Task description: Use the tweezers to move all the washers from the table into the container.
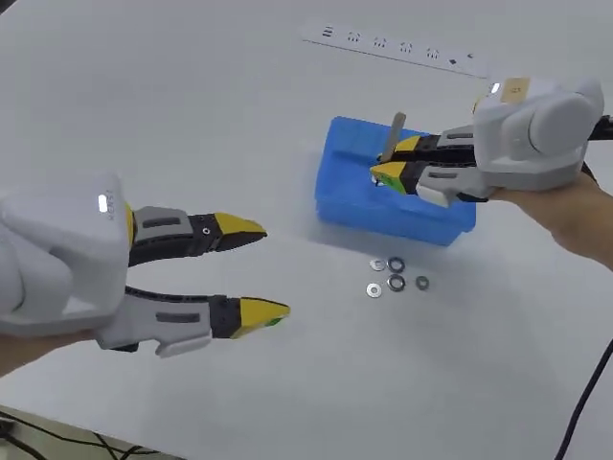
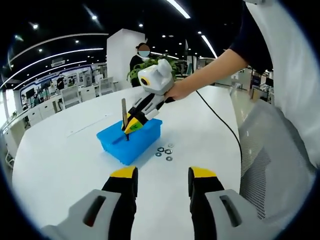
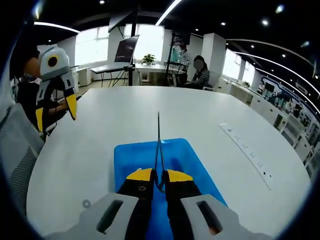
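Note:
A blue container sits on the white table, also seen in the left gripper view and right gripper view. Several small metal washers lie on the table just in front of it. My right gripper is over the container, shut on grey tweezers whose thin tips point into the box. My left gripper hovers open at the near left, well away from the container, with nothing between its jaws.
A white power strip lies at the table's far side. A black cable hangs off the right edge. One stray washer lies left of the container. People stand and sit in the background.

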Tool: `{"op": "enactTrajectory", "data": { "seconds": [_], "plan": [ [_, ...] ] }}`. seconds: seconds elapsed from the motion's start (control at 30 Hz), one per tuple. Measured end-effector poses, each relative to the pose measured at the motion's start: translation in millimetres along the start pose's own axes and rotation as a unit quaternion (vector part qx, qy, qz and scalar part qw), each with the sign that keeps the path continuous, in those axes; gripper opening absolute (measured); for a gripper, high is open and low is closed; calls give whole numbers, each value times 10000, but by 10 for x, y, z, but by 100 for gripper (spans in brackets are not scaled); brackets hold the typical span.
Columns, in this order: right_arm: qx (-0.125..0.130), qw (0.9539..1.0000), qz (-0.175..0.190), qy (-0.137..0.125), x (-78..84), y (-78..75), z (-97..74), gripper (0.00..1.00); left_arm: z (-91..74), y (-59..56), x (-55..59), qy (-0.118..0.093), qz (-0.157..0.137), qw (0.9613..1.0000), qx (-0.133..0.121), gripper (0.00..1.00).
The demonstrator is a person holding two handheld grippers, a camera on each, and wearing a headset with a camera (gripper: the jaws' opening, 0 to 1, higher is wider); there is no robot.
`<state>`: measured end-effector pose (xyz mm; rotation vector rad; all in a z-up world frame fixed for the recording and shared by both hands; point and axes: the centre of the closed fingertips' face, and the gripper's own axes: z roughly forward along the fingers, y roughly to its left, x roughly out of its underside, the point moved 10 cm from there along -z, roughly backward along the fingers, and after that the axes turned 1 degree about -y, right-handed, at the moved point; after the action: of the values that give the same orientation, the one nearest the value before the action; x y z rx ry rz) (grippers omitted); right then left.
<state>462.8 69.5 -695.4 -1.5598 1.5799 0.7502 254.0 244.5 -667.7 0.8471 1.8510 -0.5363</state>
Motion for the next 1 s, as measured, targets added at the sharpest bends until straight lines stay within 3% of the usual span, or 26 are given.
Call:
{"op": "enactTrajectory", "data": {
  "seconds": [0.5,1.0],
  "plan": [
    [-50,10000,-19,60,81,6,25,10,53,5,-71,-21,18,10000,78,44],
    [-8,10000,-56,38,18,19,-13,11,35,-33,-79,-5,11,9999,109,50]
  ]
}}
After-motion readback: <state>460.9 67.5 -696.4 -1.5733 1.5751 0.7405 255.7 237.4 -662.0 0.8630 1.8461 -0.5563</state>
